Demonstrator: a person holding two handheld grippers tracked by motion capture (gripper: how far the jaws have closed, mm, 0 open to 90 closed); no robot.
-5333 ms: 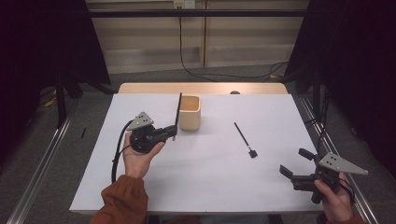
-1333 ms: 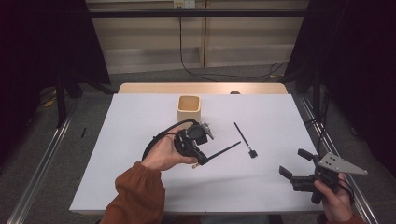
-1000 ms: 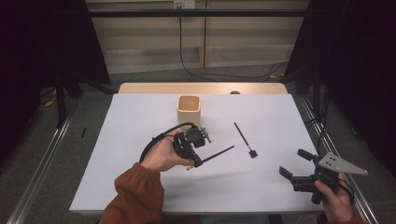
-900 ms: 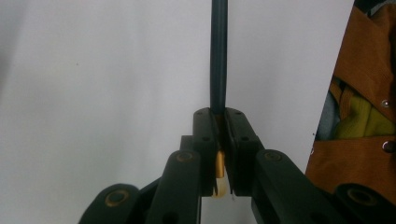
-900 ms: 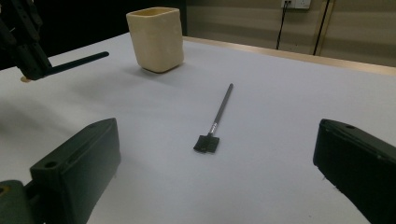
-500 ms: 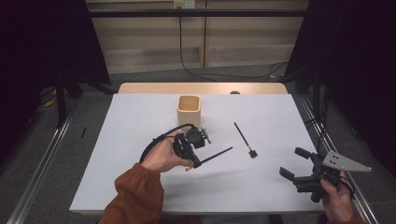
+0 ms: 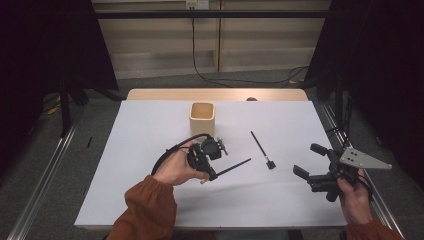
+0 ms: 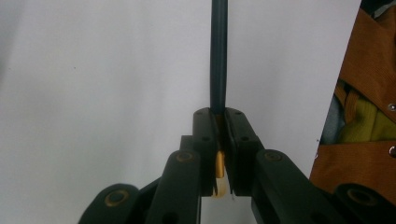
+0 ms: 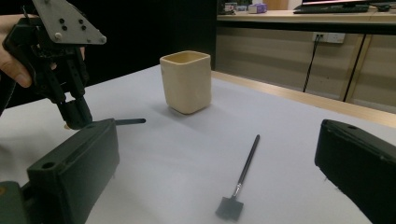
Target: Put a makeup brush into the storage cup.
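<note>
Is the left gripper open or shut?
Shut: the left gripper's fingers clamp a thin dark stick.

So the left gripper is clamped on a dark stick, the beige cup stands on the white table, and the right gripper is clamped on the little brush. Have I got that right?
Not quite. The right gripper is open and holds nothing; the right gripper view shows the brush lying on the table between its spread jaws. The left gripper is indeed shut on the dark stick, and the cup stands on the table.

I see the white worktop [image 7: 150, 150] evenly lit from overhead, soft shadows only, while the room's sides fall black. My left close-up looks soft; the near tongs [image 9: 224, 168] blur.
</note>
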